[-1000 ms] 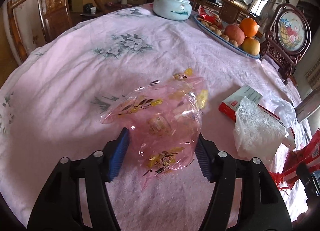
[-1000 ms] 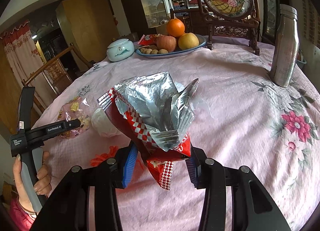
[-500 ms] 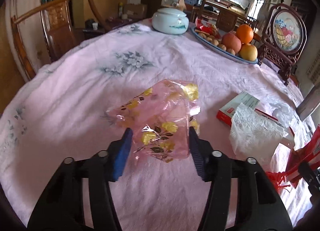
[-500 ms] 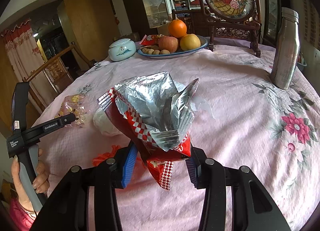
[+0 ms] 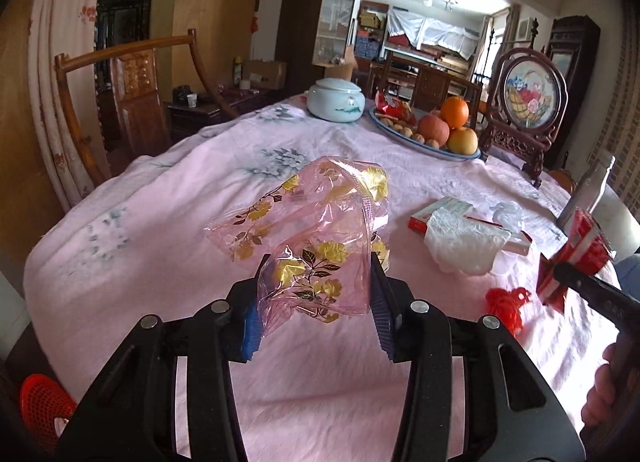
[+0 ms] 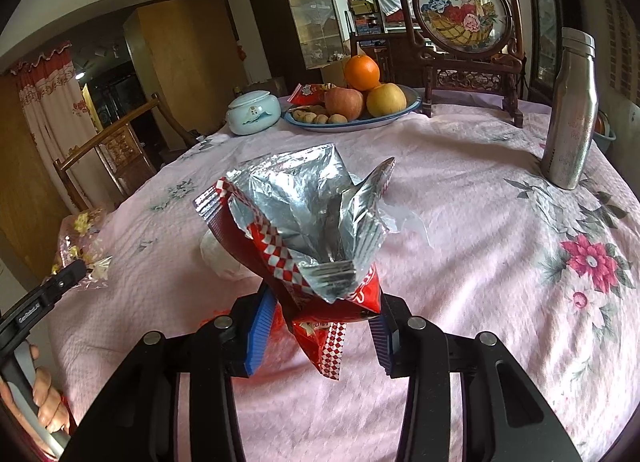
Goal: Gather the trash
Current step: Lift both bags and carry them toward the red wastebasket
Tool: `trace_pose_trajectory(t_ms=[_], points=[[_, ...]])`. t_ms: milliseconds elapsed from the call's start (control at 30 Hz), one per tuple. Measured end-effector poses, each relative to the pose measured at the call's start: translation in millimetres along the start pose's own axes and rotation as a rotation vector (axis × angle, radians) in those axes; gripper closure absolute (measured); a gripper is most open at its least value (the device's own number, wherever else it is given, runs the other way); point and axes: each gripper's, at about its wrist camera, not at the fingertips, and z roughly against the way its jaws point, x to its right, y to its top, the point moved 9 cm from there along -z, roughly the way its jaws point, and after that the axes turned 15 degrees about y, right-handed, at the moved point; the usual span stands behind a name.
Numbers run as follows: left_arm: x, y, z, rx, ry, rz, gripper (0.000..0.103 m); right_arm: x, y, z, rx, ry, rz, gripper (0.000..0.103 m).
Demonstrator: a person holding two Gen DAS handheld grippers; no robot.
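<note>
Left gripper (image 5: 314, 302): jaws just drawn closer, now clamped on a pink cellophane wrapper (image 5: 316, 238) printed with yellow flowers. Wrapper pinched by its lower part between the blue pads, lifted off the pink tablecloth (image 5: 160, 229), its loose upper folds fanning up and away from the fingers. Seen from the right wrist as a crumpled pink shape (image 6: 86, 250) at the tablecloth's left edge, in front of the black finger held by a hand (image 6: 46, 402).

Right gripper (image 6: 320, 322): jaws clamped on a red snack bag (image 6: 296, 229) with a checkered trim and a silver foil lining. Bag torn open, foil mouth spread upward, red tail hanging below the pads, held above the tablecloth. Same bag visible from the left wrist (image 5: 580, 254) at the tablecloth's right edge.

On the tablecloth, between the two held pieces: a crumpled white plastic wrapper (image 5: 464, 242) resting against a red-and-white flat box (image 5: 438, 211); a small red shred (image 5: 506, 302) just nearer than these.

Toward the far side of the tablecloth: a blue-rimmed fruit plate (image 6: 396, 111) with an orange (image 6: 361, 71), apples and nuts; a pale lidded ceramic jar (image 6: 253, 111) to its left; a framed round embroidery stand (image 6: 462, 13) behind it; a steel bottle (image 6: 570, 109) upright at the right.

Beyond the left edge of the tablecloth: a wooden chair (image 5: 136, 101).
</note>
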Motion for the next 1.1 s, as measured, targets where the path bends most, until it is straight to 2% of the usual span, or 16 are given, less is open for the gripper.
trace_pose_trajectory(t_ms=[233, 633, 833, 1100], points=[[-42, -21, 28, 0.033, 0.064, 0.018, 0.057, -4, -3, 5, 0.011, 0.000, 0.007, 0.060], [-121, -28, 62, 0.055, 0.097, 0.119, 0.057, -14, -8, 21, 0.061, 0.000, 0.001, 0.060], [-161, -32, 74, 0.060, 0.123, 0.170, 0.057, -47, -13, 24, 0.071, 0.088, -0.011, 0.060], [-220, -52, 83, 0.044, 0.186, 0.231, 0.057, -119, -22, 2, 0.026, 0.199, 0.043, 0.061]])
